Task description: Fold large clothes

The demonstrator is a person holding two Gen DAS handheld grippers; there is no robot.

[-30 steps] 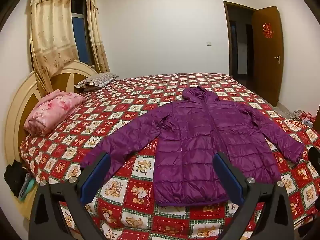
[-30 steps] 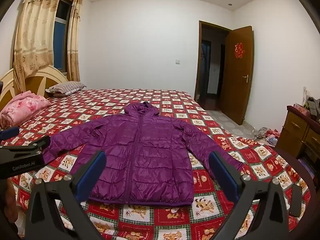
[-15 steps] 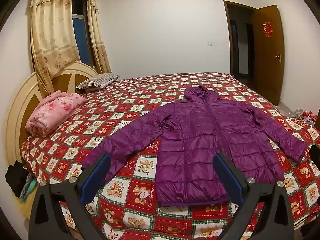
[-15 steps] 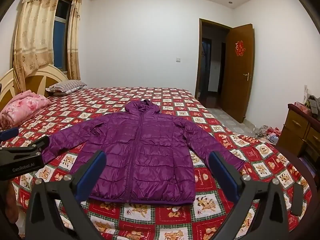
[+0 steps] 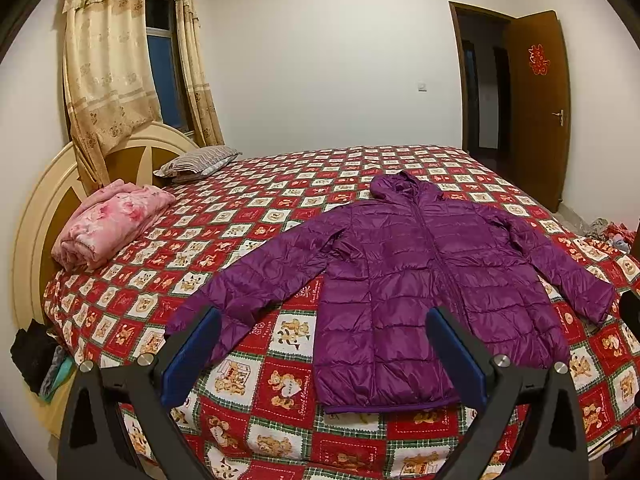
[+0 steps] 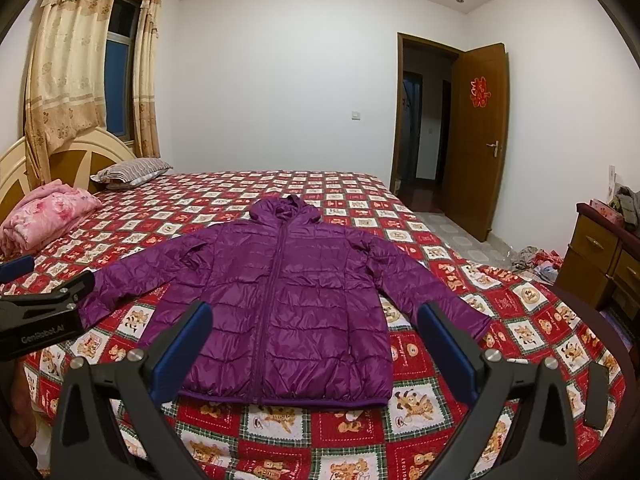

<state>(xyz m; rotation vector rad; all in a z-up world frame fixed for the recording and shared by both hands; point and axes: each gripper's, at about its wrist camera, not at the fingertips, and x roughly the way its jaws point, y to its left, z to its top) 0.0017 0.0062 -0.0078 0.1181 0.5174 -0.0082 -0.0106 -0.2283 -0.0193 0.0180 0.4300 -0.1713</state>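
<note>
A purple hooded puffer jacket (image 6: 280, 300) lies flat, front up and sleeves spread, on a bed (image 6: 420, 408) with a red bear-print cover, its hem near the closest edge. The left gripper (image 5: 322, 354) and right gripper (image 6: 314, 346) hover wide open, empty, above that edge. Only the right view shows the dresser (image 6: 600, 264) beyond the bed's right side; only the left shows dark clothes (image 5: 32, 356) by the headboard (image 5: 40, 220).

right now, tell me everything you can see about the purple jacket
The purple jacket is a shiny quilted puffer with a hood, zipped shut down the front. It lies flat, front up, on the red checked bedspread, sleeves spread out to both sides, hood toward the far wall, hem toward the cameras. Neither gripper touches it; only the bedspread does.
</note>
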